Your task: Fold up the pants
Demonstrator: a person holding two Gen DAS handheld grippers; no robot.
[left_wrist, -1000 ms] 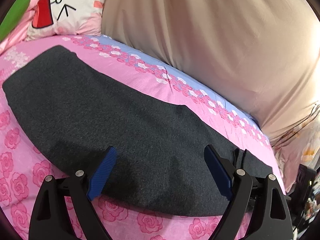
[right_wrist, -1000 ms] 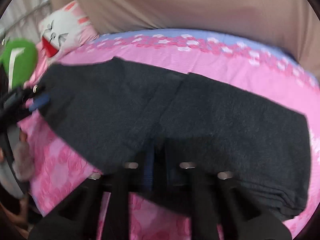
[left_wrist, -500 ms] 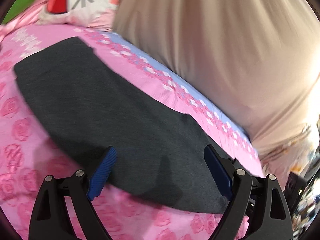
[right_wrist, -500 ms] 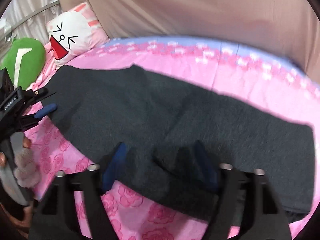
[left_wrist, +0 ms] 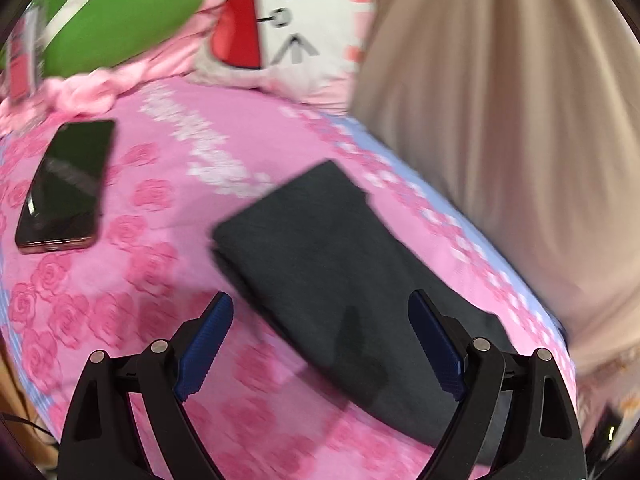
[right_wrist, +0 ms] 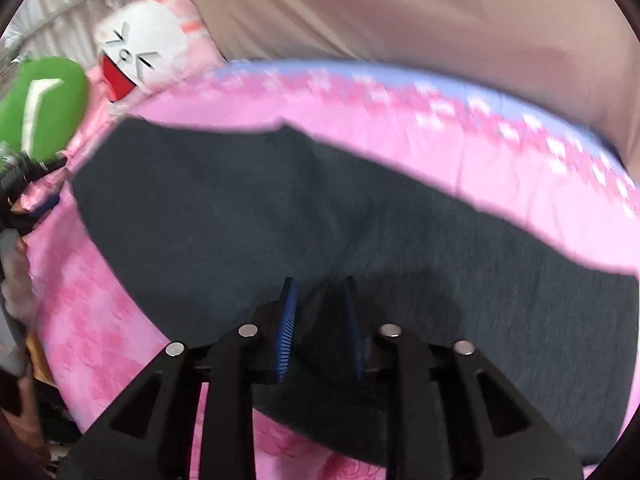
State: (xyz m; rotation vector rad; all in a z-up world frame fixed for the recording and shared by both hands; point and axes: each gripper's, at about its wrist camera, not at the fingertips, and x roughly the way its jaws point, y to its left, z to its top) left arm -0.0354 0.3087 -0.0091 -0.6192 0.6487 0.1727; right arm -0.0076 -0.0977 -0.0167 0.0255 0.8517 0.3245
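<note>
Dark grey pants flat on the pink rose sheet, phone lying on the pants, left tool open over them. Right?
Not quite. The phone lies on the bare pink rose sheet, well clear of the dark grey pants, not on them. The left wrist view shows it. The rest holds: the pants lie flat on the sheet and the left tool is open over them.

Pink rose-print bed (left_wrist: 132, 312), dark grey pants (right_wrist: 360, 216) flat along its far edge, phone (left_wrist: 66, 186), cartoon pillow (left_wrist: 280, 36), green cushion (left_wrist: 120, 12) at one end
</note>
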